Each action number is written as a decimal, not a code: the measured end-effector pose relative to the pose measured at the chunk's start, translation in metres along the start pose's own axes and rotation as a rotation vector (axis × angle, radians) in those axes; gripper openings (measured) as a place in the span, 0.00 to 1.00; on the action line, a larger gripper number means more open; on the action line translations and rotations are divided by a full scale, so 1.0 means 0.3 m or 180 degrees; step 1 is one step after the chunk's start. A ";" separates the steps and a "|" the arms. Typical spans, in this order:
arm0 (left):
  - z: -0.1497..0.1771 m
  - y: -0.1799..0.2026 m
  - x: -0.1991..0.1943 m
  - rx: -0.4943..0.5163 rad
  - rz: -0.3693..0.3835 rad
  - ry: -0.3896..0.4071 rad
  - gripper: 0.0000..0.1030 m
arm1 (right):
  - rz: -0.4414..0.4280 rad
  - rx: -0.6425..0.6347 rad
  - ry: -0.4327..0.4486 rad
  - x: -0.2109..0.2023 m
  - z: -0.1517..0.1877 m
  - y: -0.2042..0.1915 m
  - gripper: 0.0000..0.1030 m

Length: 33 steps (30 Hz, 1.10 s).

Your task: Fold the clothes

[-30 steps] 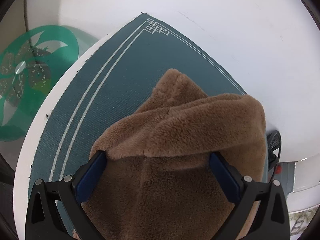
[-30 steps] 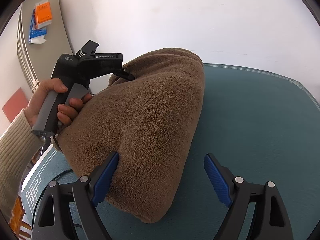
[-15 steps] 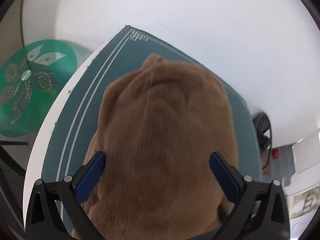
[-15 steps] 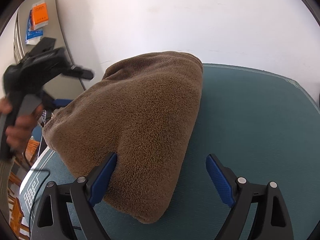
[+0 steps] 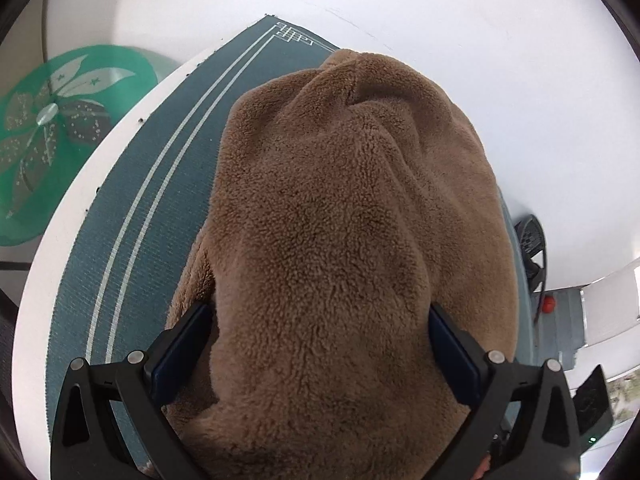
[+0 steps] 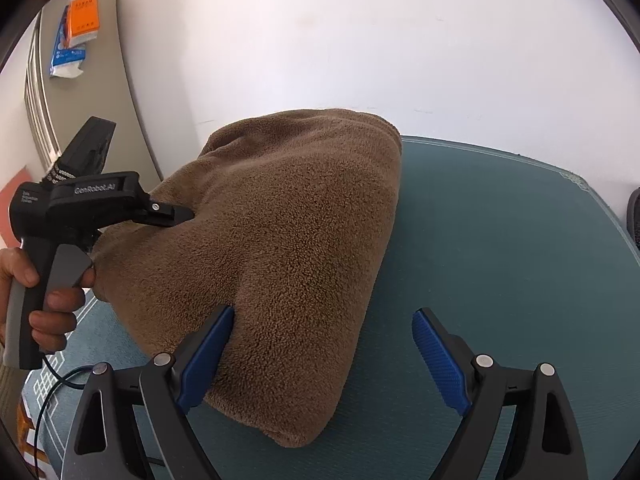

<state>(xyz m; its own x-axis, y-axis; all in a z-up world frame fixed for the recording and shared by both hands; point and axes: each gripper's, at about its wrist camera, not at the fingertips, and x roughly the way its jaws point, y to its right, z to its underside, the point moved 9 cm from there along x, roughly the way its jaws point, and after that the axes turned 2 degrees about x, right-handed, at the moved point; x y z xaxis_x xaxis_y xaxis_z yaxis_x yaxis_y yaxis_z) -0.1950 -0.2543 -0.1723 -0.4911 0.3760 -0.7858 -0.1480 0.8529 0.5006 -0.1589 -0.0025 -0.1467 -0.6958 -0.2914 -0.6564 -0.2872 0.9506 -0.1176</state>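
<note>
Left wrist view: the brown fleece garment (image 5: 348, 240) now fills most of the picture as one smooth mound, where a second ago a loose top layer lay half over with a free corner sticking up. That layer has been carried across and the bundle looks closed over, lying on the teal mat (image 5: 132, 216) that covers the white surface (image 5: 60, 232). The left claw (image 5: 320, 344) stands wide with the fleece bulging between its blue pads; whether they press the cloth I cannot tell. A green patterned disc (image 5: 60, 128) sits beyond the surface edge.

Right wrist view: the right claw (image 6: 324, 356) is opening, a little wider than before. Its left pad lies against the garment's near flank, the other is over bare mat, so nothing is held. The person's hand (image 6: 44, 300) holds the left claw's handle at the bundle's far-left side, back against the cloth after swinging out briefly.

This fold looks done, and the bundle probably only needs tidying or setting aside.

No containers are visible in either view.
</note>
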 end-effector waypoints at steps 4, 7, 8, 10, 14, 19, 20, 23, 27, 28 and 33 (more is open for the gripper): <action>-0.001 -0.012 -0.030 -0.0082 0.0067 -0.0020 1.00 | -0.0129 0.0135 -0.0037 0.005 -0.003 0.021 0.92; 0.003 -0.017 -0.074 -0.0082 0.0069 0.0031 1.00 | -0.0078 0.0177 0.0045 -0.038 -0.013 0.033 0.92; 0.002 -0.017 -0.092 -0.0077 0.0066 0.0070 1.00 | -0.0017 0.0117 0.0116 -0.063 -0.022 0.025 0.92; 0.002 -0.011 -0.116 -0.0051 0.0075 0.0135 1.00 | 0.0022 -0.0025 0.0197 -0.092 -0.032 -0.006 0.92; 0.048 0.011 -0.098 0.0088 0.0048 0.0087 1.00 | 0.0035 -0.0300 0.0048 -0.069 0.007 -0.075 0.92; 0.084 -0.040 -0.045 -0.0059 0.0114 0.0001 1.00 | -0.0251 -0.0170 -0.0640 0.046 0.131 -0.106 0.94; 0.078 -0.042 -0.047 -0.0072 0.0159 -0.0012 1.00 | -0.0266 -0.0164 -0.0683 0.048 0.139 -0.109 0.94; 0.068 -0.042 -0.045 -0.0068 0.0214 -0.0047 1.00 | -0.0278 -0.0213 -0.0443 -0.006 0.108 -0.121 0.94; 0.027 -0.036 -0.062 -0.0043 0.0223 -0.0005 1.00 | -0.0399 -0.0171 -0.0306 -0.068 0.071 -0.117 0.94; 0.015 -0.031 -0.076 -0.0035 0.0220 0.0035 1.00 | -0.0457 -0.0098 -0.0288 -0.081 0.057 -0.106 0.94; -0.088 -0.012 -0.105 -0.0001 0.0323 0.0163 1.00 | -0.0766 0.0558 -0.0166 -0.110 -0.049 0.014 0.94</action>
<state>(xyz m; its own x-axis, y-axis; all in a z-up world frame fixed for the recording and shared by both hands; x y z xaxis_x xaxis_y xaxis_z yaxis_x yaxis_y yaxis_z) -0.2016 -0.2789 -0.1397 -0.5468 0.4415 -0.7114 -0.0956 0.8112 0.5770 -0.1466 0.0095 -0.1146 -0.5855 -0.5090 -0.6309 -0.3186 0.8602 -0.3983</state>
